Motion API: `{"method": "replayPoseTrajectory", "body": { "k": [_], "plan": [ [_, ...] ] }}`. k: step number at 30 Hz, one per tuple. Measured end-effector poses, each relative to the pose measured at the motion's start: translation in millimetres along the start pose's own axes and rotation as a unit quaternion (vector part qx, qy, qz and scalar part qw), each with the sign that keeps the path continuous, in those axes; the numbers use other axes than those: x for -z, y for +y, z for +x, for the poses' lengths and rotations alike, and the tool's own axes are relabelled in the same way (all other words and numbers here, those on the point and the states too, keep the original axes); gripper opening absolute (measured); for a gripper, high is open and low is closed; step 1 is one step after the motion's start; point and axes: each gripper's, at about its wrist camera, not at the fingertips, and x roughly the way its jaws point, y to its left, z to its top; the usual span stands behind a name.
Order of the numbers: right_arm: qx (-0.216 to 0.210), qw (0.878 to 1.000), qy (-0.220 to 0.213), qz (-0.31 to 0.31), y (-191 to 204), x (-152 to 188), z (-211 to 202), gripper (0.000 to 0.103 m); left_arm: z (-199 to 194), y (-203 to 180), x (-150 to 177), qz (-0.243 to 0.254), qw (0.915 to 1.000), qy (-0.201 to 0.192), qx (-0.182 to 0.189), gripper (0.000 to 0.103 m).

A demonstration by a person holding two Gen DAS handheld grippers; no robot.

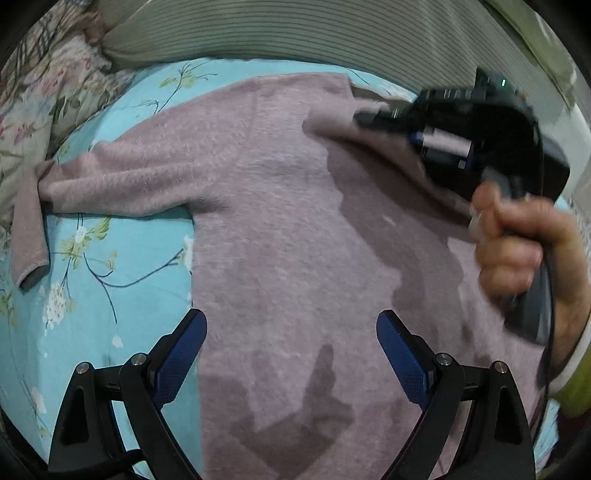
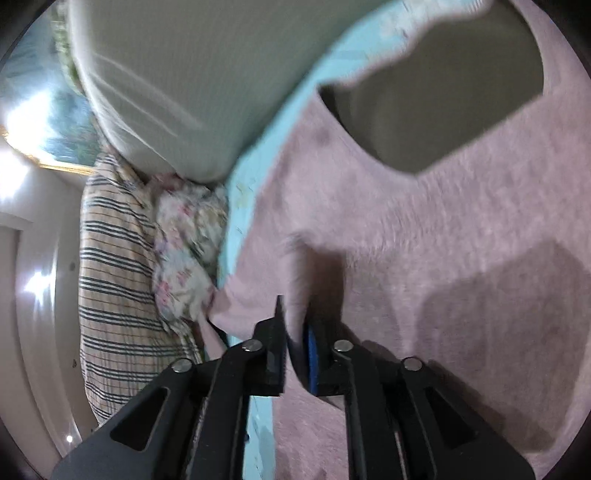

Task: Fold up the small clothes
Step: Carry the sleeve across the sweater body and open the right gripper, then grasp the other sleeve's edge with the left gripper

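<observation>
A fuzzy mauve sweater (image 1: 280, 206) lies spread on the turquoise floral bedsheet (image 1: 122, 266). Its left sleeve (image 1: 110, 181) reaches out to the left, its cuff hanging down at the bed's edge. My left gripper (image 1: 291, 343) is open and empty, hovering above the sweater's lower body. My right gripper (image 1: 369, 118), held by a hand (image 1: 517, 243), is at the sweater's upper right. In the right wrist view it (image 2: 295, 332) is shut on a lifted fold of the sweater (image 2: 443, 221), which drapes upward around it.
A striped grey-green headboard cushion (image 1: 295, 33) runs along the far side of the bed. A floral quilt (image 1: 44, 96) and a plaid pillow (image 2: 110, 277) lie at the left end. The sheet is bare left of the sweater.
</observation>
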Motion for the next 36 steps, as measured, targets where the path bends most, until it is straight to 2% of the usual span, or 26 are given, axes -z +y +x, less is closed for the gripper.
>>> {"method": "replayPoseTrajectory", "body": {
  "k": [1,3,5,11,14,16,17,18,20,23,26,28,31,36],
  "plan": [
    [-0.004,1.000,0.004,0.007,-2,1,-1,0.021,2,3,-6,-0.008,0.9999,0.000,0.008,0.094],
    [-0.013,1.000,-0.003,0.004,-7,2,-15,0.033,9,10,-20,-0.018,0.9996,-0.002,0.024,0.094],
    [-0.015,1.000,-0.017,-0.005,-8,4,-37,0.038,18,12,-35,-0.020,0.9992,-0.006,0.034,0.094],
    [0.010,0.998,-0.066,-0.011,-15,16,-113,0.038,60,1,-88,-0.023,0.9963,0.001,0.083,0.094],
    [0.031,0.996,-0.089,-0.004,-22,31,-146,0.038,81,-3,-109,-0.024,0.9967,0.011,0.076,0.091],
    [0.046,0.994,-0.103,0.004,-30,43,-167,0.038,94,-2,-118,-0.030,0.9952,0.018,0.092,0.076],
    [0.053,0.993,-0.109,0.007,-32,46,-174,0.038,99,-3,-120,-0.027,0.9948,0.022,0.096,0.059],
    [0.061,0.991,-0.115,0.010,-35,49,-181,0.038,102,-5,-122,-0.022,0.9948,0.024,0.097,0.033],
    [0.082,0.988,-0.132,0.013,-40,56,-199,0.038,101,-10,-124,0.000,0.9952,0.019,0.096,0.003],
    [0.121,0.980,-0.156,0.007,-45,57,-224,0.038,72,-9,-124,0.018,0.9961,-0.040,0.077,0.002],
    [0.175,0.966,-0.191,-0.002,-52,54,-256,0.038,51,13,-125,0.005,0.9959,-0.076,0.049,0.002],
    [0.205,0.957,-0.205,0.000,-58,48,-269,0.040,49,33,-126,-0.006,0.9967,-0.078,0.022,0.002],
    [0.251,0.944,-0.216,0.004,-72,30,-280,0.043,53,57,-127,-0.031,0.9971,-0.068,0.017,0.002],
    [0.271,0.944,-0.189,0.010,-96,-9,-262,0.043,54,60,-126,-0.045,0.9968,-0.066,0.008,0.002]
  ]
}}
